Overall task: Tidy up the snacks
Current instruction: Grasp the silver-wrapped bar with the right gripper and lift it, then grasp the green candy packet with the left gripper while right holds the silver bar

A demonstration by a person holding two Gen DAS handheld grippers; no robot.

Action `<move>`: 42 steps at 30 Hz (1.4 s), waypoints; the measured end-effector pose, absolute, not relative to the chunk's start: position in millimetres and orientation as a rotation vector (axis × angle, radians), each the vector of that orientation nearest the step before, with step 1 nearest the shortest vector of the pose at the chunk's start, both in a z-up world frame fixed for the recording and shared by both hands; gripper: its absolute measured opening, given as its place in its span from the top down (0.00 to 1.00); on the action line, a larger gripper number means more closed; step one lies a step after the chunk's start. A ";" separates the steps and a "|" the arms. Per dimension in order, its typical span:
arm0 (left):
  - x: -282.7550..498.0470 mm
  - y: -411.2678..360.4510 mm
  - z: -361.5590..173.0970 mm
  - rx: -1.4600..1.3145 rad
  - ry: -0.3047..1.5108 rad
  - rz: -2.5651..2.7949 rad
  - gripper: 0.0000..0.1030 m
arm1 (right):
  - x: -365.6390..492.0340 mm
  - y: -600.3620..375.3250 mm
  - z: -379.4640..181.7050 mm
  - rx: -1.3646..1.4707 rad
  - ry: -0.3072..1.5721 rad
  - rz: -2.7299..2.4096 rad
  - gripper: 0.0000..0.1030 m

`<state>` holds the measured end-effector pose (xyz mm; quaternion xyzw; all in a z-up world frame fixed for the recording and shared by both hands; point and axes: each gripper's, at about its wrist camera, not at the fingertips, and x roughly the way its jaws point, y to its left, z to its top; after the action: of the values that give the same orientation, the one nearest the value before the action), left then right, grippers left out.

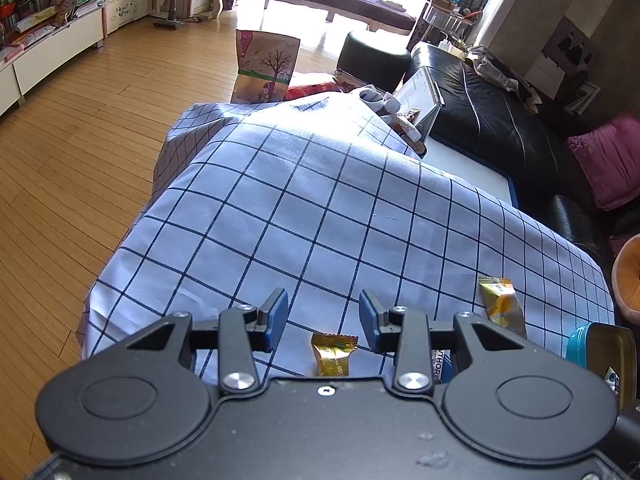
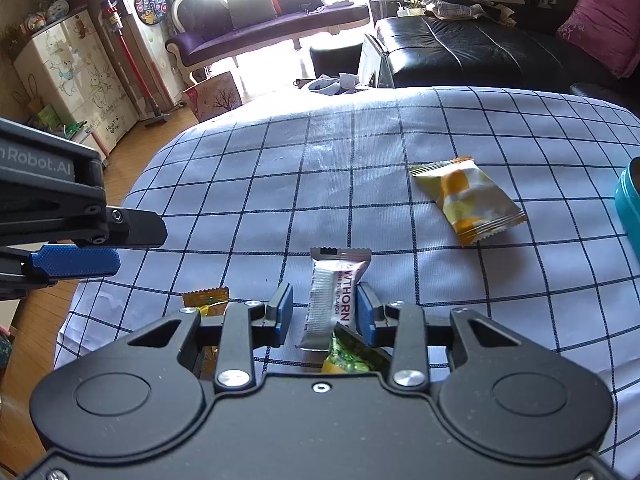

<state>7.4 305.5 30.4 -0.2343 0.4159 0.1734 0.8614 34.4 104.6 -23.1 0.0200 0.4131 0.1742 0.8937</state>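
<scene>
Fingers of the right gripper (image 2: 325,312) stand apart astride the hawthorn bar (image 2: 334,300), not pinching. Silver-white bar, long axis pointing away along the fingers, lies on the checked cloth (image 2: 360,140). Left gripper (image 1: 323,320) is spread, empty.

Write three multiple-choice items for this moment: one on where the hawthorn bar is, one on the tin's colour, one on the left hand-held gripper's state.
1. Where is the hawthorn bar?
A) on the floor
B) on the checked cloth, between the fingers of the right hand-held gripper
C) in a drawer

2. What colour is the tin?
A) red
B) black
C) teal

3. The left hand-held gripper is:
A) open, holding nothing
B) shut on a bottle
C) shut on a spoon

Answers: 1 B, the bar lies on the cloth with a pad on either side. 2 C, its teal wall shows at the right edge. 3 A, its jaws stand apart with nothing clamped.
</scene>
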 end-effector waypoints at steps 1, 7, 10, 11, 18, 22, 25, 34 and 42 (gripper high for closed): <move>7.4 304.9 30.7 -0.489 0.872 0.363 0.63 | 34.4 103.2 -23.0 0.046 0.855 0.350 0.66; 7.8 300.6 31.5 -0.468 0.870 0.352 0.63 | 41.2 82.5 -20.3 0.161 0.840 0.367 0.72; 7.5 297.1 31.7 -0.450 0.868 0.336 0.63 | 41.8 66.2 -10.8 0.203 0.797 0.343 0.72; 7.8 296.0 31.2 -0.450 0.869 0.326 0.63 | 42.4 59.5 -7.2 0.218 0.786 0.335 0.72; 13.8 269.8 26.3 -0.385 0.893 0.258 0.63 | 47.5 15.4 7.2 0.290 0.759 0.278 0.72; 18.1 248.1 24.5 -0.351 0.904 0.188 0.63 | 48.5 1.4 8.9 0.302 0.762 0.256 0.72; 17.7 230.8 21.8 -0.304 0.909 0.125 0.61 | 49.4 -3.5 7.9 0.296 0.766 0.256 0.72; 0.0 190.4 7.0 -0.127 0.912 0.036 0.61 | 46.8 -21.6 6.2 0.286 0.773 0.266 0.72; -3.5 173.6 9.7 -0.077 0.896 -0.032 0.59 | 48.5 -27.9 4.5 0.296 0.785 0.256 0.72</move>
<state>-3.5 173.6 9.7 -0.0372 0.4333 -0.0155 0.9004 48.5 -27.9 4.5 0.1434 0.3801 0.1240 0.9053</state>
